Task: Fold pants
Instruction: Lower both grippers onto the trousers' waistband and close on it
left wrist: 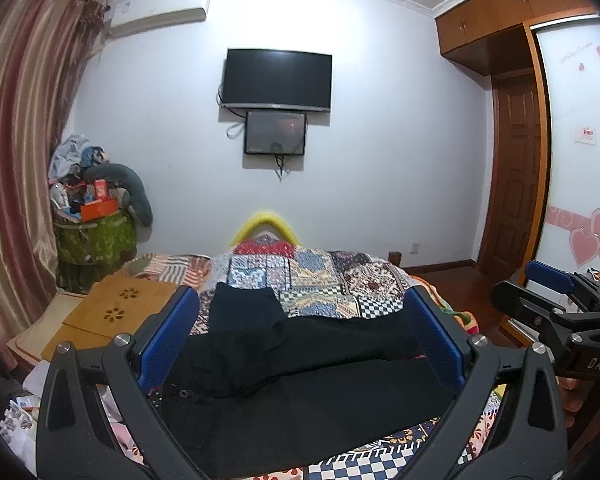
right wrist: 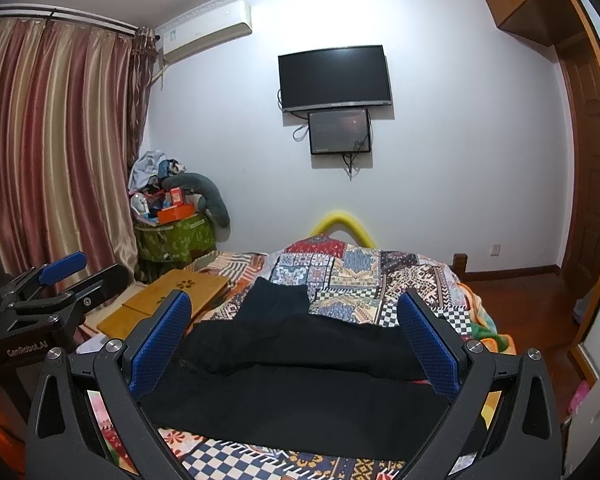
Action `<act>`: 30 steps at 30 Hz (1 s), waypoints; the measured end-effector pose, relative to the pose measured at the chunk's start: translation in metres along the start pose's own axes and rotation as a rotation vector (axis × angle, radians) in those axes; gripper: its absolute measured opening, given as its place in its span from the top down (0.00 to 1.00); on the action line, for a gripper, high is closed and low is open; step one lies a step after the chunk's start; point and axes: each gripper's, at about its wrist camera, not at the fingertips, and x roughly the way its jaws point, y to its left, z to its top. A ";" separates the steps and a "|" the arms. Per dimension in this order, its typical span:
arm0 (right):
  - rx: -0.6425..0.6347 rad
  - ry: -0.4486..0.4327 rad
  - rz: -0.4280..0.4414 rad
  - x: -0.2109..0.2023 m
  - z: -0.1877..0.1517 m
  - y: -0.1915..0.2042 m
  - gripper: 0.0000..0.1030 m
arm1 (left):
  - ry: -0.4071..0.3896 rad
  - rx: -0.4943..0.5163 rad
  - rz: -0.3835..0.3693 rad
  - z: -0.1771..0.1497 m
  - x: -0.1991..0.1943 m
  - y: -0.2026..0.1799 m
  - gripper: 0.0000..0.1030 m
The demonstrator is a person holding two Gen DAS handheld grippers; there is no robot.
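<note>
Pants [left wrist: 300,368], black and limp, lie crumpled across the near end of the patchwork bed [left wrist: 340,280]. My left gripper [left wrist: 300,344] and right gripper [right wrist: 296,344] hover above, jaws spread and empty; soft cloth likely wants pinching at waistband or hem.

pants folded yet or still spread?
Spread. The black pants lie across the quilt, one leg angled away from the other, no neat fold. Both tongs hover open, holding nothing.
</note>
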 end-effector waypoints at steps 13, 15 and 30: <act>-0.057 0.205 -0.060 0.107 -0.025 -0.046 0.01 | 0.329 -0.084 0.067 -0.014 0.151 0.072 0.00; -0.069 0.229 -0.062 0.119 -0.027 -0.052 0.01 | 0.376 -0.083 0.108 -0.020 0.180 0.089 0.00; -0.169 0.519 0.049 0.277 -0.063 -0.104 0.01 | 0.569 0.015 0.248 -0.080 0.347 0.199 0.00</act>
